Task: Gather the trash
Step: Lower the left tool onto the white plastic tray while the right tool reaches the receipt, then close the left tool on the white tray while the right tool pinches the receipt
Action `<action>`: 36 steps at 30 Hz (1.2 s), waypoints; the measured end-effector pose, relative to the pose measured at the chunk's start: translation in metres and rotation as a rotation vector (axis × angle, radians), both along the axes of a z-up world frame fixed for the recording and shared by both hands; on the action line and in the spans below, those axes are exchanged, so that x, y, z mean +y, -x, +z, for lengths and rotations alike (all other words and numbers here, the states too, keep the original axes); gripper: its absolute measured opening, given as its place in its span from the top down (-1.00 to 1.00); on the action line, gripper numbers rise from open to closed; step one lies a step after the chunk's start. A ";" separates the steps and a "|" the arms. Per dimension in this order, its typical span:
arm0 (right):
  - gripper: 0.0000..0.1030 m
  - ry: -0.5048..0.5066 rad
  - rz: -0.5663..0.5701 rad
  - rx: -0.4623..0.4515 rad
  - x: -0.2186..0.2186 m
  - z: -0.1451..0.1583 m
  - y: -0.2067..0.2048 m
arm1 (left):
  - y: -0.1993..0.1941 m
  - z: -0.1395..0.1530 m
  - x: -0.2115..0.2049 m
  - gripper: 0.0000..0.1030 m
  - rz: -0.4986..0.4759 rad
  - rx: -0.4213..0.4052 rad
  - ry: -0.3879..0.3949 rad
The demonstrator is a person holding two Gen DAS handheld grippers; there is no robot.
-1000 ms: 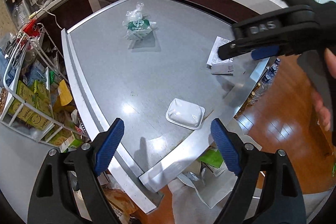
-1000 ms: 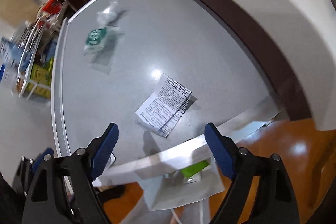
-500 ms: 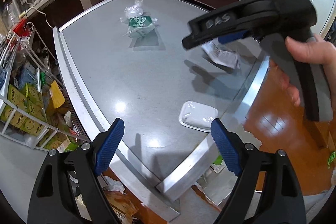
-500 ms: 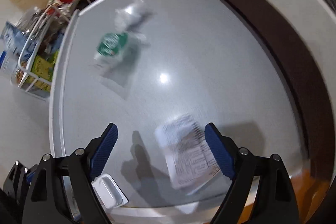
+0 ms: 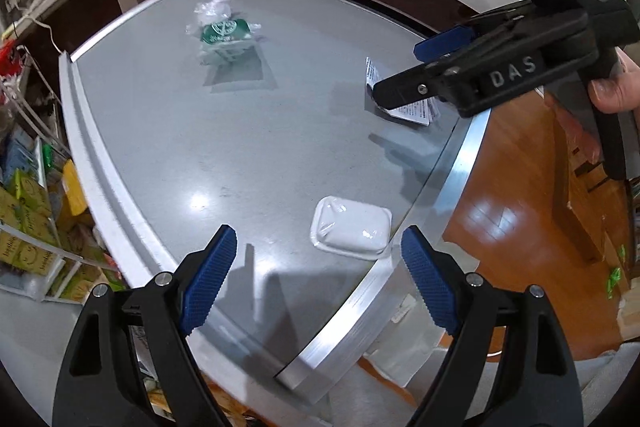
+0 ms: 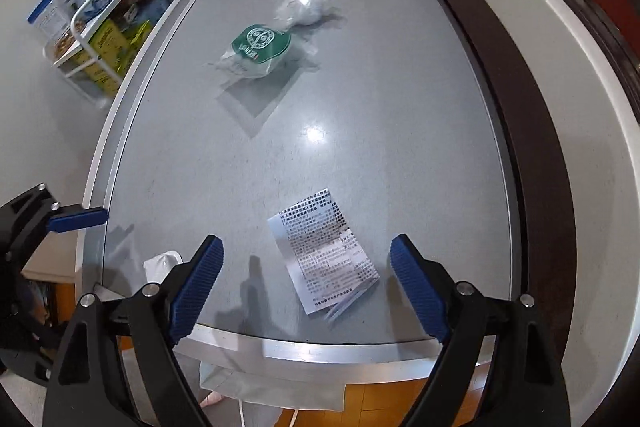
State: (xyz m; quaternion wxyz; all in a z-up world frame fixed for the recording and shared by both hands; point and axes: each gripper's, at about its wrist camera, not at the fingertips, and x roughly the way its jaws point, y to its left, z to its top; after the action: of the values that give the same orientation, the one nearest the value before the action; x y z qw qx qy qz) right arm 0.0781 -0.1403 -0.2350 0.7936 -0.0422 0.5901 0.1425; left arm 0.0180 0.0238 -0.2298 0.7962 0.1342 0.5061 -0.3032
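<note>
My right gripper (image 6: 304,275) hangs w/ jaws apart over the receipt (image 6: 326,251); left gripper (image 5: 318,259) also apart, near white tray (image 5: 351,227).

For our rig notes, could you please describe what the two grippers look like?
Both the left gripper and the right gripper are black plastic clamps with ribbed blue pads and silver rivets. The right one's side shows white "DAS" lettering.

Printed receipt (image 6: 326,251) flat on table (image 6: 400,99)
</note>
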 end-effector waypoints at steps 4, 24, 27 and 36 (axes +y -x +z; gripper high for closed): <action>-0.64 0.022 0.056 0.009 0.006 -0.004 -0.002 | -0.002 -0.005 -0.003 -0.66 0.009 0.021 0.019; -0.32 0.054 0.230 0.045 0.027 -0.022 -0.016 | 0.000 -0.016 -0.022 0.08 -0.015 -0.032 -0.044; -0.08 0.030 0.240 0.040 0.029 -0.018 -0.015 | 0.002 -0.013 -0.018 0.08 -0.001 -0.021 -0.024; 0.19 0.006 0.233 0.035 0.022 -0.012 -0.008 | 0.002 0.000 -0.008 0.08 0.052 -0.019 0.023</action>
State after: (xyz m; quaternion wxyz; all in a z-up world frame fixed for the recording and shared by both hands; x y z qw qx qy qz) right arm 0.0863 -0.1180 -0.2466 0.7612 -0.1102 0.5952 0.2327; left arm 0.0163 0.0155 -0.2303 0.8101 0.1150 0.4982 -0.2868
